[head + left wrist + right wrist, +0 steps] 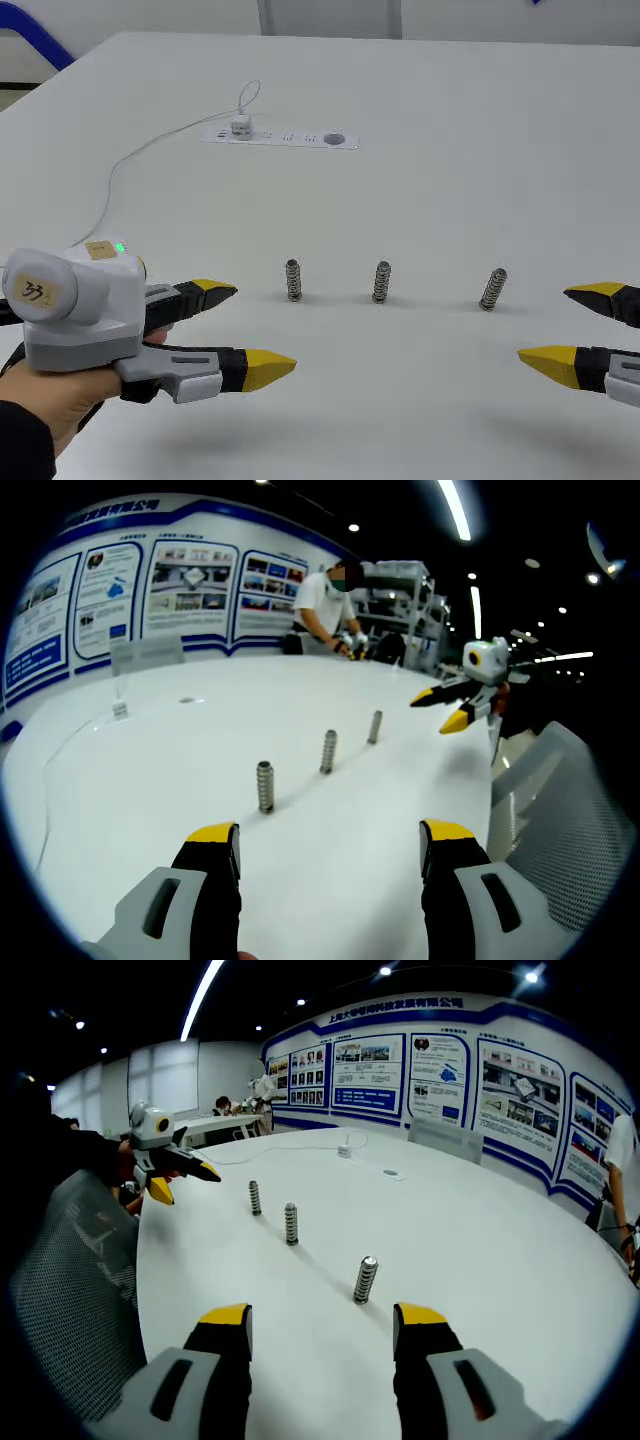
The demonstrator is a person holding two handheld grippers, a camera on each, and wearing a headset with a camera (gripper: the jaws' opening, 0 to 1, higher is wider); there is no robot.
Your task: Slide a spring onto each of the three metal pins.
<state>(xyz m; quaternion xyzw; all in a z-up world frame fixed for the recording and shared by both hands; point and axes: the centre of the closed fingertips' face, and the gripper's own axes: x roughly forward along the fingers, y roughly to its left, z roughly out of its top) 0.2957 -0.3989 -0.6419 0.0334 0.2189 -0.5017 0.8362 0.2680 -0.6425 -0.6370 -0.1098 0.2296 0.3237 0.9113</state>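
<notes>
both of mine are empty: my left claw (262, 328) has its yellow tips well apart with nothing between them, and my right claw (545, 322) is spread the same way, pointing in from the opposite side. the work sits in a row between the two claws on the white table (450, 180), ahead of both sets of tips and touching neither. the first spring (293, 281) is the one just ahead of my left tips, the middle spring (382, 283) stands beyond it, and the third spring (493, 289) is closest to my right claw. all three stand on end, so i judge each one is already threaded over a pin, though the coils hide the pins and i cannot confirm how far down they sit. the third spring leans a little toward my right claw, while the other two look straight. so the step in hand, as i read it, is a check, not a fresh pick. to do it well i would leave the left claw where it is, bring the right tips in from either side of the leaning spring near its top, close only until the coils are touched, ease it upright and press straight down along the pin. squeezing hard or pushing sideways could buckle the coils or topple the pin. a power strip (280, 136) lies far beyond the row, out of the way.
</notes>
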